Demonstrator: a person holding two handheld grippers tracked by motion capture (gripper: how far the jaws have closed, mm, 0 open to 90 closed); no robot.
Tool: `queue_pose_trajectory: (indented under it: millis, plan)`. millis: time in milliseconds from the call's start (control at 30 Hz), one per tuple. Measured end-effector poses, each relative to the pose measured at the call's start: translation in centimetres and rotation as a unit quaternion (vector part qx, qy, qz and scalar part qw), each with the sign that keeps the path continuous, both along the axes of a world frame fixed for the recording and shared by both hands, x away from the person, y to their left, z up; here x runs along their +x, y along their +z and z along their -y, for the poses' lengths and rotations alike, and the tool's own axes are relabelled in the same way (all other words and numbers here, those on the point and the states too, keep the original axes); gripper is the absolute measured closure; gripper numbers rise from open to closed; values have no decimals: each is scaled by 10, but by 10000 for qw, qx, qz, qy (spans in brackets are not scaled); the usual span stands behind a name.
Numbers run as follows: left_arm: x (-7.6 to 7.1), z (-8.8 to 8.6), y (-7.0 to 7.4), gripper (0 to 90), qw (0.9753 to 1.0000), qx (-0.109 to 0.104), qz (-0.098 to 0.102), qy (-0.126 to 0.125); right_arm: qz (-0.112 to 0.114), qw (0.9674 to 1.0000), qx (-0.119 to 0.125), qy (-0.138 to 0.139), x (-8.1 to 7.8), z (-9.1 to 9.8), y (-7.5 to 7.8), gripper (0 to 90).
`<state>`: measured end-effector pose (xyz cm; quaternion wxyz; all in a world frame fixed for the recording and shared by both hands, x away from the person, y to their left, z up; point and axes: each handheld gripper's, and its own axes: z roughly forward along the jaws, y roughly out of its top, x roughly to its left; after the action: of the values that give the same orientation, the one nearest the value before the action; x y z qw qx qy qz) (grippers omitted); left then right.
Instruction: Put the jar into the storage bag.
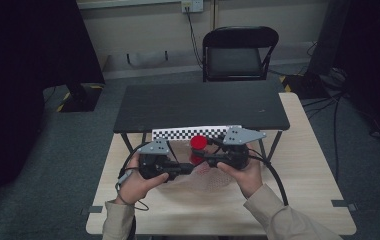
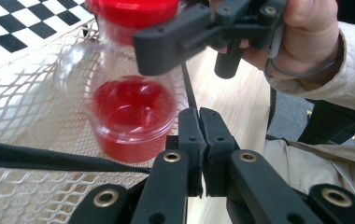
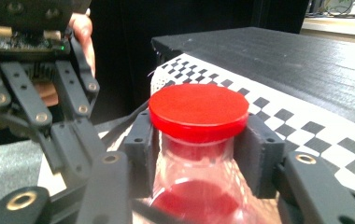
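Observation:
A clear bottle (image 1: 198, 150) with a red lid (image 3: 196, 109) and red contents (image 2: 129, 112) stands upright inside a pale mesh bag (image 2: 26, 116) on the wooden table. My right gripper (image 3: 196, 149) is shut on the bottle's neck just under the lid, one pad (image 3: 140, 149) on each side. To the bottle's left in the high view, my left gripper (image 2: 199, 114) is shut on a thin black cord (image 2: 187, 88) that runs up from its tips toward the bag's mouth. The two grippers (image 1: 190, 169) (image 1: 201, 160) face each other closely over the bag.
A checkerboard strip (image 1: 178, 133) lies just behind the bag, under the edge of a black raised table (image 1: 198, 105). A black folding chair (image 1: 238, 52) stands beyond it. A thicker black cord (image 2: 49, 158) crosses the mesh near my left gripper. Bare wood (image 1: 308, 165) lies to the right.

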<state>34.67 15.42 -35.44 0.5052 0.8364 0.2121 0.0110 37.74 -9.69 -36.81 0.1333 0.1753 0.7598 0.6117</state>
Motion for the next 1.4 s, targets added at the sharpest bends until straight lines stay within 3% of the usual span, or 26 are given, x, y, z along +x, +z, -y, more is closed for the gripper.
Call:
queue_pose_trajectory:
  millis: [67, 267, 433, 567, 700, 767, 867, 933, 1000, 1067, 1133, 1200, 1400]
  plan:
    - [0, 0, 0, 879, 10000, -3, -6, 13, -19, 10000, -69, -12, -1, 1, -2, 472]
    - [2, 1, -3, 867, 10000, 35, -45, 39, -111, 9999, 103, -80, -2, 6, -2, 287]
    - [2, 1, -4, 856, 9999, 62, -57, 54, -190, 9997, 106, -81, -3, 9, -1, 212]
    - [3, 2, -6, 815, 9998, 169, -11, 127, -155, 9995, 91, -240, -4, 11, 0, 176]
    - [3, 1, -8, 707, 9996, 209, 38, 182, -223, 9993, 109, -279, -3, 15, 0, 154]
    - [3, 1, -8, 568, 9993, 273, 70, 258, -250, 9992, 99, -284, -3, 17, 0, 149]
    - [4, -1, -8, 425, 9991, 230, 106, 331, -299, 9990, 90, -334, -2, 19, 1, 115]
    - [4, -2, -7, 347, 9985, 310, 266, 378, -303, 9990, 57, -328, -2, 20, 1, 94]
    - [5, -3, -8, 227, 9983, 334, 238, 414, -292, 9988, 24, -383, -3, 21, 1, 63]
    - [6, -5, -8, 172, 9976, 302, 380, 502, -361, 9986, 36, -393, -3, 21, 1, 21]
    - [5, -5, -8, 101, 9978, 250, 383, 473, -442, 9983, 8, -379, -2, 21, 1, 0]
    - [4, -5, -7, 44, 9979, 283, 424, 389, -370, 9986, -52, -374, -4, 22, 0, 0]
    - [4, -6, -6, 19, 9978, 266, 329, 516, -426, 9981, -133, -418, -5, 26, -1, 0]
